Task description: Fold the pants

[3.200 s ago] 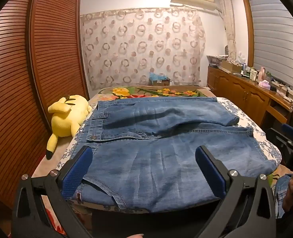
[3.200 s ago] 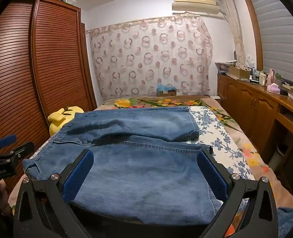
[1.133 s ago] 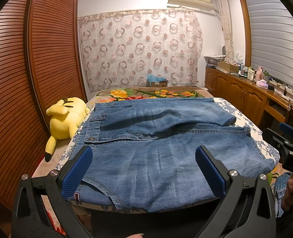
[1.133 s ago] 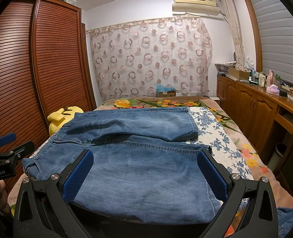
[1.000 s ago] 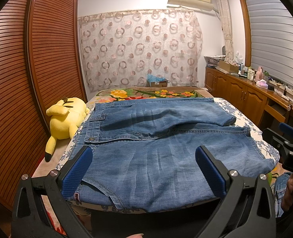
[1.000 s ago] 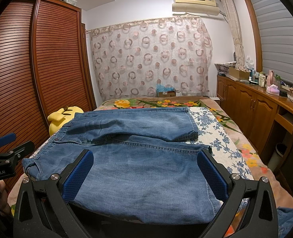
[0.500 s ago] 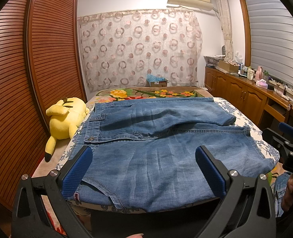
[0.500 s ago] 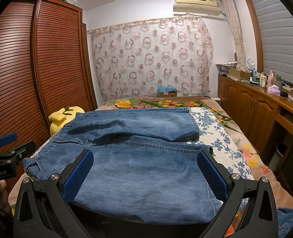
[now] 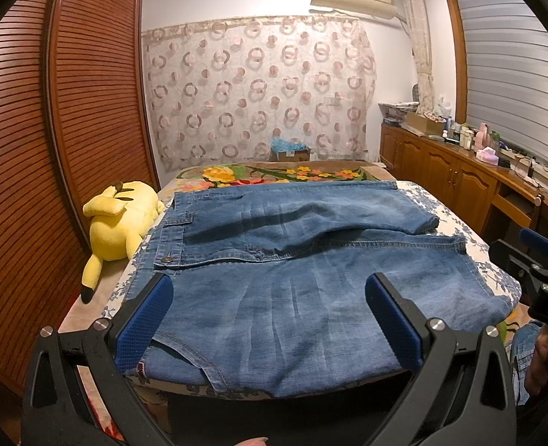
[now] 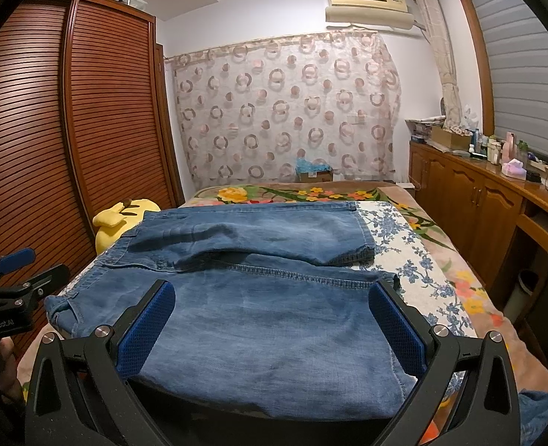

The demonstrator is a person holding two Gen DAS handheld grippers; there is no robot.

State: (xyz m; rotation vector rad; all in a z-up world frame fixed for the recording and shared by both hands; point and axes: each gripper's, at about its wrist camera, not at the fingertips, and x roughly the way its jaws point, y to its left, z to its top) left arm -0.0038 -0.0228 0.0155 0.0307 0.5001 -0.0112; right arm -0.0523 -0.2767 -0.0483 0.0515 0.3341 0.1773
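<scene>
Blue denim pants [image 9: 292, 278] lie spread across the near end of the bed [image 9: 493, 271], waistband to the left, legs to the right, the far leg rumpled over the near one. They also show in the right wrist view [image 10: 259, 297]. My left gripper [image 9: 270, 316] is open and empty, held just short of the near hem. My right gripper [image 10: 270, 319] is open and empty, at the near edge over the leg ends. Each gripper shows at the other view's edge, the right one [image 9: 534, 267] and the left one [image 10: 10, 290].
A yellow plush toy [image 9: 121, 219] lies at the bed's left side against the slatted wardrobe [image 9: 51, 148]. A wooden cabinet [image 9: 459, 178] with bottles runs along the right wall. A flowered blanket [image 9: 292, 174] covers the far bed. More denim [image 10: 541, 416] hangs at the lower right.
</scene>
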